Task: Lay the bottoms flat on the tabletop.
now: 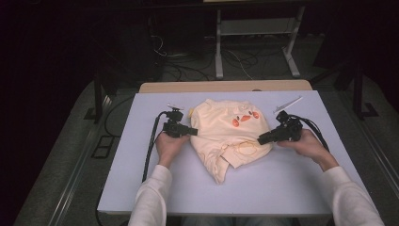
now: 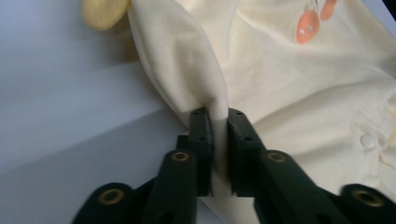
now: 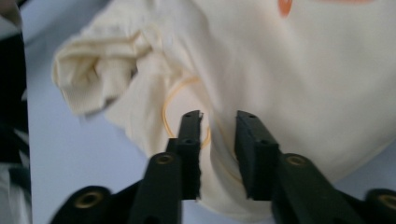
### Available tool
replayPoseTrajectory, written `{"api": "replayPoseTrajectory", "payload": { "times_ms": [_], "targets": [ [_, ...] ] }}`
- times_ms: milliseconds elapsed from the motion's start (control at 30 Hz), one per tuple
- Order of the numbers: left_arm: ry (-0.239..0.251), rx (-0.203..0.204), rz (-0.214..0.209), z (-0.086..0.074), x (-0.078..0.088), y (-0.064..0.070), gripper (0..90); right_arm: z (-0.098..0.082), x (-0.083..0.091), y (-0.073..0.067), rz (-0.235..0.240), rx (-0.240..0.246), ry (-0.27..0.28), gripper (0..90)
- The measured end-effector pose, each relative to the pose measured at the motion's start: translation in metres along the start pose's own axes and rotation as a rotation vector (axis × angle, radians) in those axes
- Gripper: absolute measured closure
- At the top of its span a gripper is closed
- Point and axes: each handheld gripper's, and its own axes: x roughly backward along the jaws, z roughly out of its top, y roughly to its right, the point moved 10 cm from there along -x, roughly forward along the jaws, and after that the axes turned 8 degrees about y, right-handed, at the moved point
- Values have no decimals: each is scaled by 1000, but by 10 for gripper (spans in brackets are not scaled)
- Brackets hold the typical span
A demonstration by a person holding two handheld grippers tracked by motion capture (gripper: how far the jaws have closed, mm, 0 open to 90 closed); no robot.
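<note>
A cream garment (image 1: 226,134) with orange prints (image 1: 244,117) lies crumpled in the middle of the pale table (image 1: 282,188). At its left edge is my left gripper (image 1: 194,132). In the left gripper view that gripper's (image 2: 218,114) jaws stand slightly apart, with a raised fold of the garment (image 2: 187,70) between them. My right gripper (image 1: 260,140) is at the garment's right edge. In the right gripper view its (image 3: 218,116) jaws are open over the cloth (image 3: 289,70), near a thin orange loop (image 3: 170,100).
A thin white strip (image 1: 287,104) lies on the table at the back right. A yellow bit (image 1: 192,112) pokes out at the garment's back left. Cables trail from both grippers. Beyond the table's far edge are a dark floor, cables and white stand legs (image 1: 219,56).
</note>
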Motion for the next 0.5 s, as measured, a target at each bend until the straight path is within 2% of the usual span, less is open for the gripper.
{"api": "replayPoseTrajectory", "payload": {
  "times_ms": [100,167,200,267,333,467,500],
  "targets": [
    [77,-33,29,16,7,0,610,14,2,10,-72,-14,93,508],
    [128,-76,13,27,8,5,559,21,-1,22,-150,-22,136,459],
    [130,-99,7,30,5,7,539,24,-3,27,-169,-31,149,449],
    [128,-143,-11,35,-3,12,528,30,-10,36,-220,-45,172,437],
    [110,-195,-11,40,-15,15,528,36,-19,44,-257,-50,175,438],
    [24,-301,35,40,-43,15,492,48,-32,60,-339,-45,176,438],
    [6,-320,58,39,-49,13,482,50,-35,63,-345,-48,184,437]
  ]
}}
